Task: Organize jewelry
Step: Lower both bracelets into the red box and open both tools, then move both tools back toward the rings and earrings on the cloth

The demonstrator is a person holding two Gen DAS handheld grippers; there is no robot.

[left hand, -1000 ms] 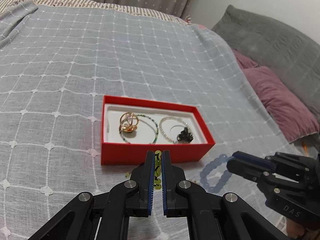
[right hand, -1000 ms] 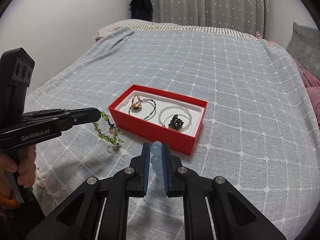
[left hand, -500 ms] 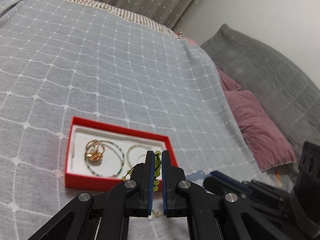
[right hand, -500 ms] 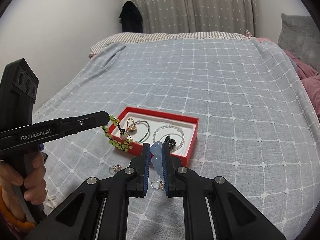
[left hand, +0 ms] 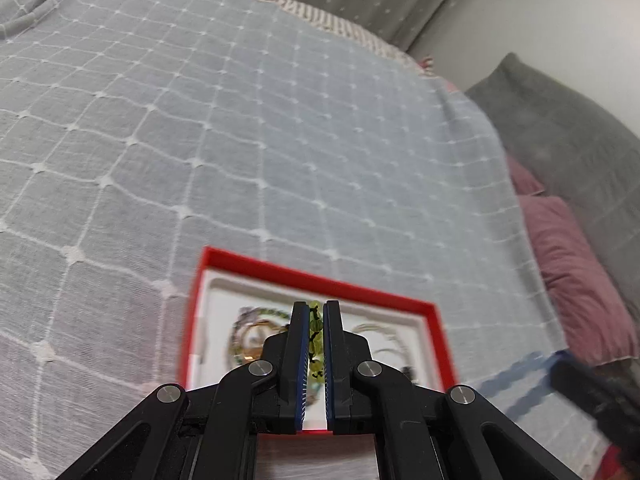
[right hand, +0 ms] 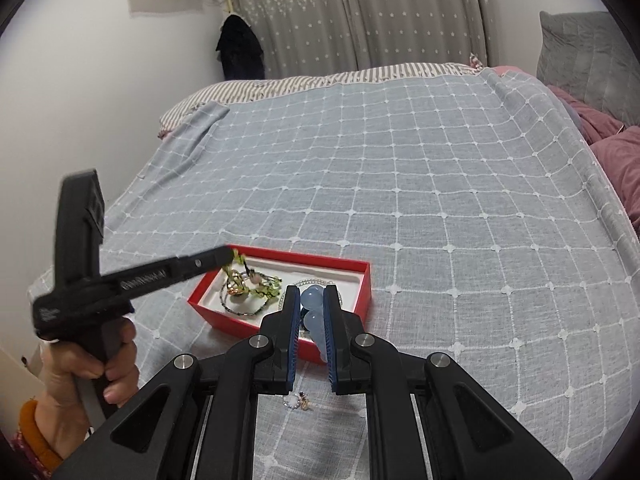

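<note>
Progress partial: red box (right hand: 352,280) already holds several pieces; 1 small trinket (right hand: 298,402) lies on the bedspread (right hand: 440,200) beneath the right gripper (right hand: 311,312). Left gripper (left hand: 316,320), clamped on the green bead strand (right hand: 260,290), angles down over the box. Right gripper, jaws pinching the blue bead bracelet (right hand: 314,308), hangs at the box's near edge.

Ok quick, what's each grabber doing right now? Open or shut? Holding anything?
Left gripper: shut on the green bead bracelet, which dangles over the red box.
Right gripper: shut on the pale blue bead bracelet.
</note>
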